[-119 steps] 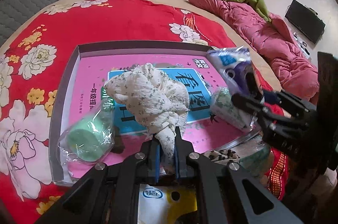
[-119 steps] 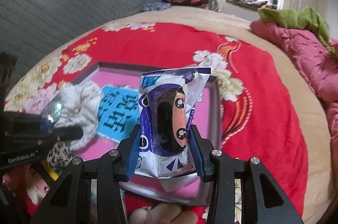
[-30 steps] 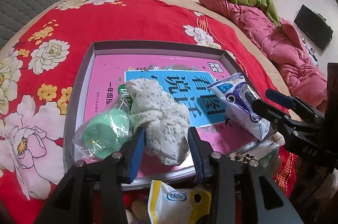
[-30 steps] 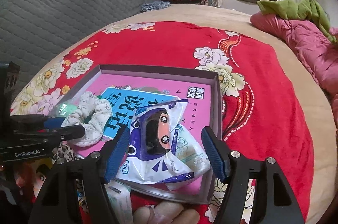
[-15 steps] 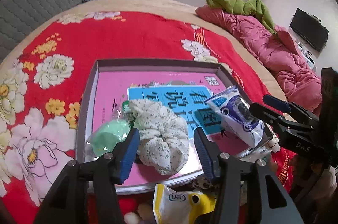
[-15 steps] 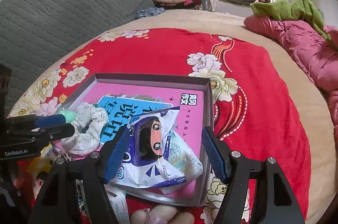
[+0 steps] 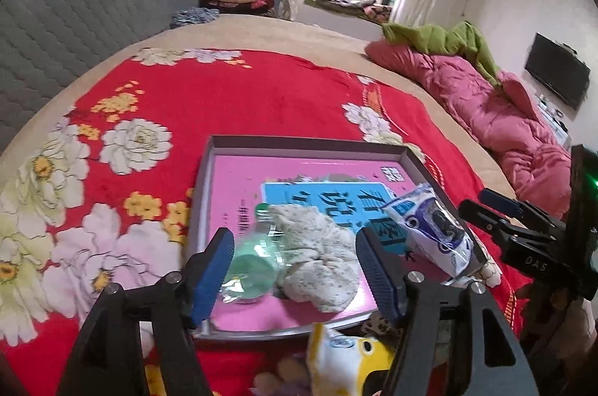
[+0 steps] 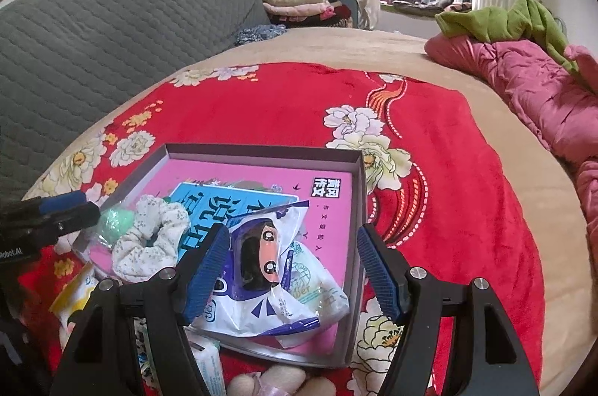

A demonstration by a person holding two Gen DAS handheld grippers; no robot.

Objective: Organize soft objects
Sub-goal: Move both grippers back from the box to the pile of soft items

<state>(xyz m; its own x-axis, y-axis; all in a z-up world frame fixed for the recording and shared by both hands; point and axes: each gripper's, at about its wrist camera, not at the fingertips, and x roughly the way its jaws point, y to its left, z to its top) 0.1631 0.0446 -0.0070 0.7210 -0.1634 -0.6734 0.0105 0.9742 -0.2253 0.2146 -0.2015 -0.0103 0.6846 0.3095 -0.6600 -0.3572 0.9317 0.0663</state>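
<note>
Plainly soft, light: scrunchie [image 7: 317,257] lying in the tray [image 7: 306,144] beside a green bagged roll [image 7: 248,263]. Best pinched at a thick fold. Left hand-held gripper [image 7: 295,270] opening, empty; right hand-held gripper [image 8: 293,269] open over crinkly packet [image 8: 261,269].

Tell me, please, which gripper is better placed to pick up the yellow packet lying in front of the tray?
Left, probably: the yellow packet lies just below the left gripper, whose jaws are opening with nothing held. The right gripper hovers over the tray's other corner.
</note>
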